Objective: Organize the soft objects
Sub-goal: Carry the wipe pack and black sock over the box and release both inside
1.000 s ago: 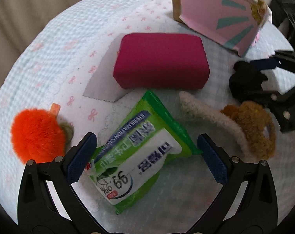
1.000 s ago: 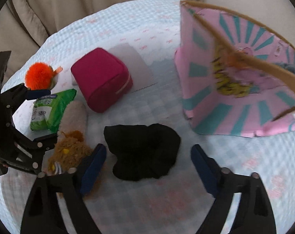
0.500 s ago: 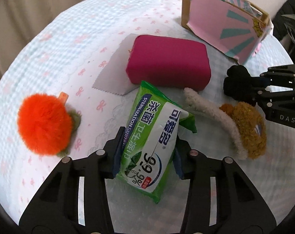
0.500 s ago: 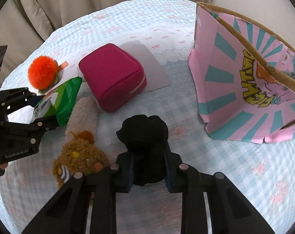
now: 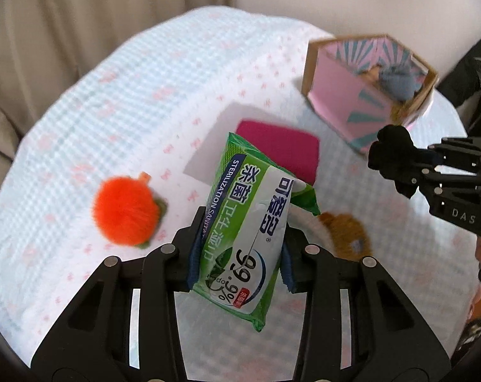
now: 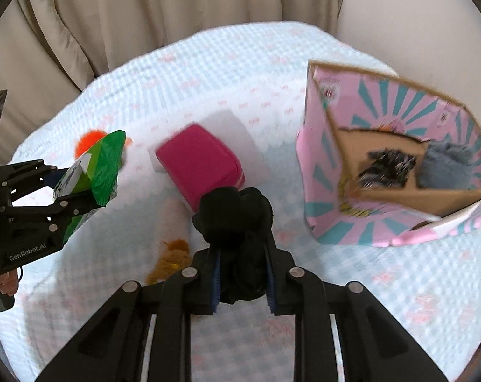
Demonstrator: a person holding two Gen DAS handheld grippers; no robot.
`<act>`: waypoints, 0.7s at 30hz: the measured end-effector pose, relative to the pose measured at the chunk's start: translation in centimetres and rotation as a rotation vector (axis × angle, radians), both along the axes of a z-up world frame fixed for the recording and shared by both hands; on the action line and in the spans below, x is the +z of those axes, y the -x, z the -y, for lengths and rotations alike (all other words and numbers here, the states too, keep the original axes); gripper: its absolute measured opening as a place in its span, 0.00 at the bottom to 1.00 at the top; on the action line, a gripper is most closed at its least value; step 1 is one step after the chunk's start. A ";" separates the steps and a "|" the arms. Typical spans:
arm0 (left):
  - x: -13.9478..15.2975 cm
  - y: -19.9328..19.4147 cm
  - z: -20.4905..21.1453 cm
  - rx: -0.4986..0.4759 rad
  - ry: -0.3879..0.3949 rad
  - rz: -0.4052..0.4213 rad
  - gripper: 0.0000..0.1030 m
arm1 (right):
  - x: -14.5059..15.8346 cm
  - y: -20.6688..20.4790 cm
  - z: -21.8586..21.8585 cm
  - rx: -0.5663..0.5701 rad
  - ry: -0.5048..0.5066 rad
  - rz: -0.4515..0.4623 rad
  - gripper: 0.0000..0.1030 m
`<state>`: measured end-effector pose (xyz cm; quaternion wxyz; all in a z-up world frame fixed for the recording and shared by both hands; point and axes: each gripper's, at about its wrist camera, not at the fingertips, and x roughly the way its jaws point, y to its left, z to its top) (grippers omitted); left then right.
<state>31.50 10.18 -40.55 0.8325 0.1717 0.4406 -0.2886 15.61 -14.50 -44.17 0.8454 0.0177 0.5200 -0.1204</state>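
Note:
My left gripper (image 5: 239, 254) is shut on a green wet-wipes pack (image 5: 250, 232) and holds it above the table; the pack also shows in the right wrist view (image 6: 94, 172). My right gripper (image 6: 242, 281) is shut on a black soft cloth bundle (image 6: 237, 222), also lifted; the bundle shows at the right of the left wrist view (image 5: 391, 156). A pink and teal open box (image 6: 383, 172) stands at the right with a grey plush and a dark striped item inside. A magenta pouch (image 6: 199, 162), an orange pom-pom (image 5: 126, 210) and a brown plush (image 5: 345, 232) lie on the table.
The table wears a light blue checked cloth (image 5: 145, 95) with pink bows. A white-grey sheet (image 5: 215, 146) lies under the pouch. Beige curtains (image 6: 145, 16) hang behind the table. A cream fuzzy piece (image 6: 173, 219) lies by the brown plush.
Both grippers closed on their objects and then lifted them off the table. The views rose and pulled back, and the box's open top came into sight.

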 end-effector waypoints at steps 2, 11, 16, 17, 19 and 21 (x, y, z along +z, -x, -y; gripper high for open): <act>2.4 0.8 0.0 0.013 0.015 0.016 0.35 | 2.1 0.4 -0.3 -0.001 0.001 0.020 0.20; 13.0 4.0 0.5 0.063 0.070 0.093 0.35 | 12.5 2.7 -1.8 0.007 0.015 0.109 0.20; 17.9 5.6 2.1 0.099 0.091 0.105 0.35 | 17.8 3.4 -1.8 0.014 0.027 0.149 0.20; 18.7 5.9 2.4 0.107 0.100 0.105 0.35 | 19.0 3.6 -1.6 0.013 0.029 0.158 0.20; 20.1 6.5 3.1 0.122 0.116 0.105 0.35 | 20.9 3.8 -1.3 0.011 0.033 0.170 0.20; 21.7 7.0 4.0 0.142 0.136 0.105 0.35 | 22.7 4.1 -0.7 0.007 0.038 0.183 0.20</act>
